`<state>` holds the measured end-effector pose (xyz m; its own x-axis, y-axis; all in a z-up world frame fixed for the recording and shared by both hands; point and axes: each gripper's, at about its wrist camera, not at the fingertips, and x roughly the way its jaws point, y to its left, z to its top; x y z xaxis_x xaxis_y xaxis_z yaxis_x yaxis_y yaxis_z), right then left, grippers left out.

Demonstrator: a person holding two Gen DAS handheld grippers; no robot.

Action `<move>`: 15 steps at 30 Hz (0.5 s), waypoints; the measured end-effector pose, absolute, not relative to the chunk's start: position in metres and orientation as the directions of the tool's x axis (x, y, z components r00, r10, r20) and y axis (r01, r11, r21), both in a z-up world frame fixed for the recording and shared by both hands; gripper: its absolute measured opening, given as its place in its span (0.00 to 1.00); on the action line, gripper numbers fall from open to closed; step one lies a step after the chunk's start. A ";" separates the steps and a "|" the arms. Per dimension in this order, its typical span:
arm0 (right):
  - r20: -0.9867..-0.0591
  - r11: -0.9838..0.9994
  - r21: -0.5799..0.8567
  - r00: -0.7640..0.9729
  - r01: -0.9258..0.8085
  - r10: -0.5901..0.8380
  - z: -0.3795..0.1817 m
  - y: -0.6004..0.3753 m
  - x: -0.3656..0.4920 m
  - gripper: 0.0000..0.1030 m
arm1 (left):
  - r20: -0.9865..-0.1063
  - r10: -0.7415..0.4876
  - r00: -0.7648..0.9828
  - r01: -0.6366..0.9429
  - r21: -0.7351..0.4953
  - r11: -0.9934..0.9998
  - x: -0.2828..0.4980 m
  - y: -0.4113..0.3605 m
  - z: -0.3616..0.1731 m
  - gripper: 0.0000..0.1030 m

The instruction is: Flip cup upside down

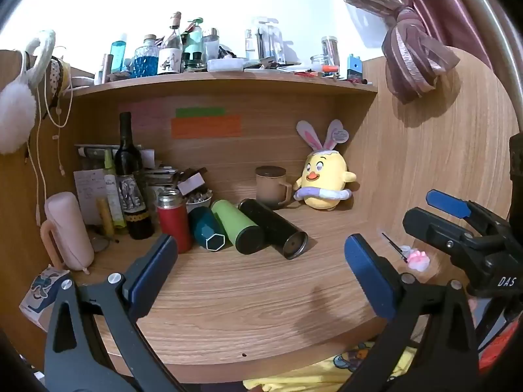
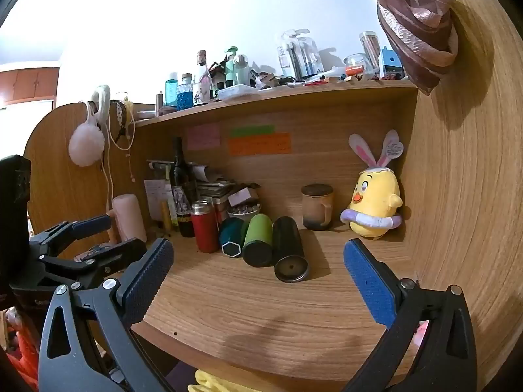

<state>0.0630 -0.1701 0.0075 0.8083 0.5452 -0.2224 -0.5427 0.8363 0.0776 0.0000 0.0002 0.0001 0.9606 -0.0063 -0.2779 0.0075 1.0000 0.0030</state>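
Several cups are on the wooden desk. A red cup stands upright. A teal cup, a green cup and a black cup lie on their sides next to it. A brown mug with a lid stands behind. My left gripper is open and empty, in front of the cups. My right gripper is open and empty too, near the black cup; it also shows in the left wrist view.
A yellow plush chick sits at the back right. A dark wine bottle, a pink tumbler and papers crowd the back left. A small pink item lies at the right. A shelf with bottles hangs above.
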 end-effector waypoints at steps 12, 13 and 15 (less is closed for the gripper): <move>-0.226 0.837 0.073 0.808 -0.543 0.544 0.005 -0.169 0.064 1.00 | -0.265 -0.005 0.964 -0.004 -0.033 0.999 -0.002 0.006 -0.001 1.00; -0.225 0.838 0.071 0.810 -0.541 0.542 0.005 -0.169 0.063 1.00 | -0.263 -0.004 0.965 -0.005 -0.033 0.999 -0.002 0.006 -0.002 1.00; -0.226 0.838 0.071 0.810 -0.541 0.541 0.005 -0.168 0.064 1.00 | -0.260 -0.006 0.966 -0.003 -0.034 0.999 -0.004 0.009 -0.002 1.00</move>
